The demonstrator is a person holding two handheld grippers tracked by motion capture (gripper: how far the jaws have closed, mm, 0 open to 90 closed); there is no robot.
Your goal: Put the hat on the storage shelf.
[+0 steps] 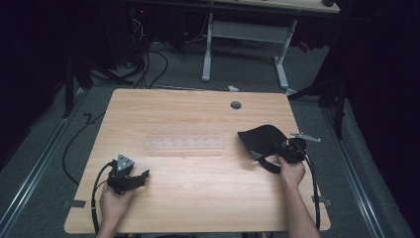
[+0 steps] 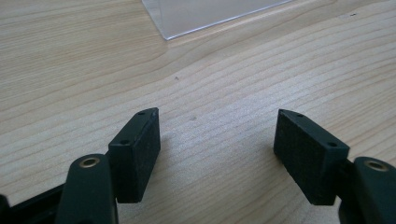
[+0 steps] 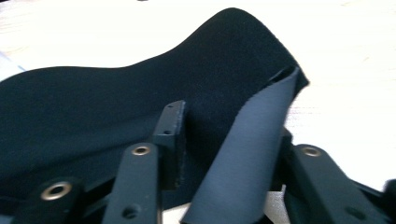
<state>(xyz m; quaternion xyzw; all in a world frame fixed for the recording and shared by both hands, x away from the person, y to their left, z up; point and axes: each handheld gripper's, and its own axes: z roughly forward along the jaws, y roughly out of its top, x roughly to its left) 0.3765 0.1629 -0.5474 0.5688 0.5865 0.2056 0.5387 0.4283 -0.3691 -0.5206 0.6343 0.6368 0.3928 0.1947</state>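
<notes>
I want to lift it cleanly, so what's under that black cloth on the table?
The black cloth lies on the bare wooden table. Its near edge curls up between the right gripper jaws. Anything beneath the rest is covered.

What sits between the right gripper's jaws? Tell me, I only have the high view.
Observer: A lifted edge of the black cloth, its grey underside showing, stands between the jaws of the right gripper. One pad is still clear of it.
Operator: Now check the left gripper.
Observer: The left gripper is open just above bare table, with nothing between its jaws.
</notes>
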